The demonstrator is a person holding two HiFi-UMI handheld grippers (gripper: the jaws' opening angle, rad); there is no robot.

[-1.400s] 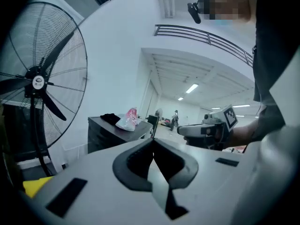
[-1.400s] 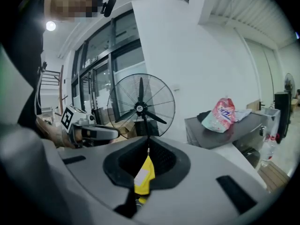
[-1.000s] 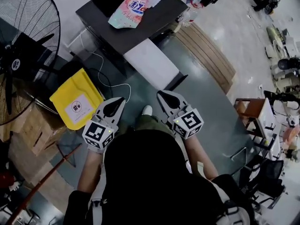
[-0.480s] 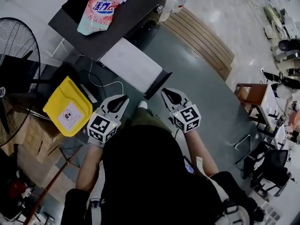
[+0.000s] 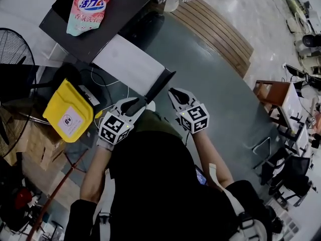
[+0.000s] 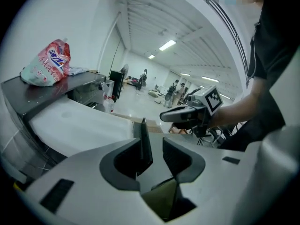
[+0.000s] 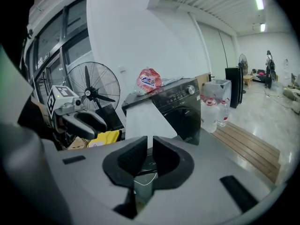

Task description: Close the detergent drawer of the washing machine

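The dark washing machine (image 5: 118,19) has its white detergent drawer (image 5: 128,64) pulled far out, ending in a thin dark front panel (image 5: 159,86). My left gripper (image 5: 139,103) is at that panel. In the left gripper view the panel (image 6: 144,144) stands between the jaws of the left gripper (image 6: 157,146), close to the left one, with a gap to the right one. These jaws have just been opening and stand open. My right gripper (image 5: 174,93) hovers just right of the panel, shut on nothing (image 7: 149,149). A pink detergent bag (image 5: 88,6) lies on the machine.
A yellow bin (image 5: 67,112) and a standing fan (image 5: 15,49) are on the left, with a white cable (image 5: 108,82) on the floor between. A wooden pallet (image 5: 220,34) with water bottles (image 7: 213,102) lies right of the machine. A wooden stool (image 5: 271,97) stands far right.
Both grippers have moved forward and down toward the drawer's end. The left gripper's jaws, shut before, now stand apart around the dark front panel. The right stays shut.
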